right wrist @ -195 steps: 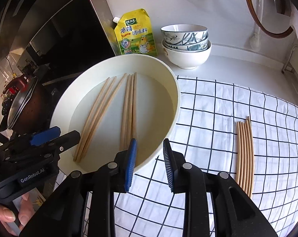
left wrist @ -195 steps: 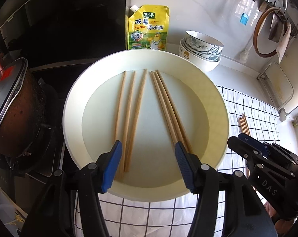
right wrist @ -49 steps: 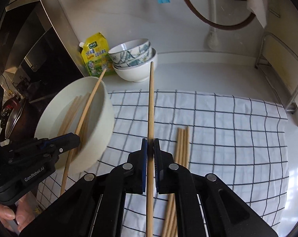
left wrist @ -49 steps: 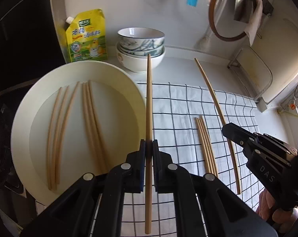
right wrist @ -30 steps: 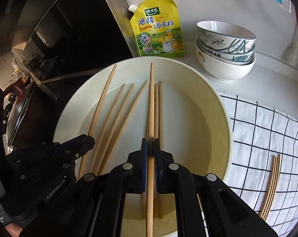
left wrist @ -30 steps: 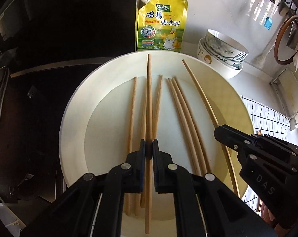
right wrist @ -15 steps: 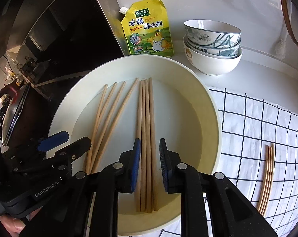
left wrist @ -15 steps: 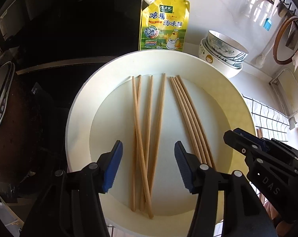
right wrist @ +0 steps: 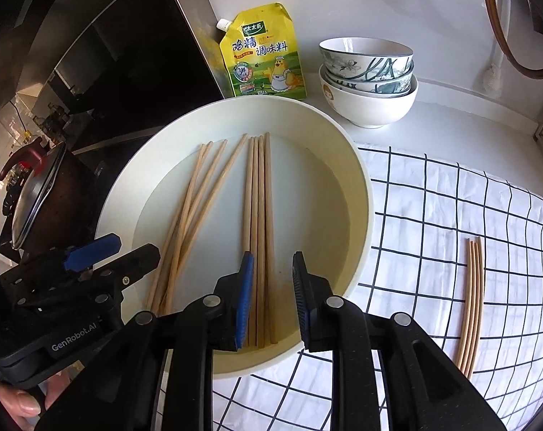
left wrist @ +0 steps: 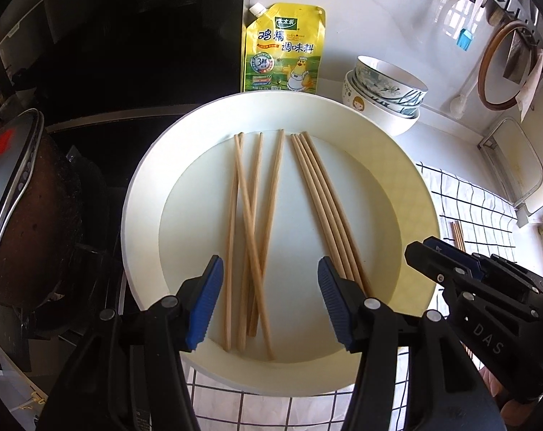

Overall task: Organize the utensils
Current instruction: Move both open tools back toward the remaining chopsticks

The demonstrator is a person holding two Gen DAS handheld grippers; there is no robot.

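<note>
At the far left a dark, scorched pot with a metal-rimmed lid (left wrist: 16, 194) sits on the black stove. Next comes the wide, shallow cream-white round basin (left wrist: 142, 215), smooth and matte, holding two sets of slim pale wooden chopsticks: a loose, crossed group (left wrist: 249, 237) on its left and a tidy parallel group (left wrist: 328, 208) on its right.

The left gripper (left wrist: 269, 301) hangs above the crossed group, jaws about half open with nothing between the ribbed blue pads; they have just been opening. The right gripper (right wrist: 271, 298) hovers over the parallel group, its jaws parted only narrowly, also just opened and gripping nothing.

The step in hand looks like the release after dropping chopsticks into the basin. Three more thin chopsticks (right wrist: 472, 305) lie on the white, black-gridded cloth (right wrist: 433, 215) to the right, well apart from the basin, so the next move probably calls for swinging right, lining the jaws across a stick and pinching it cleanly.

Behind stand a glossy yellow seasoning pouch (left wrist: 284, 50) and stacked glazed ceramic bowls (left wrist: 386, 97).
</note>
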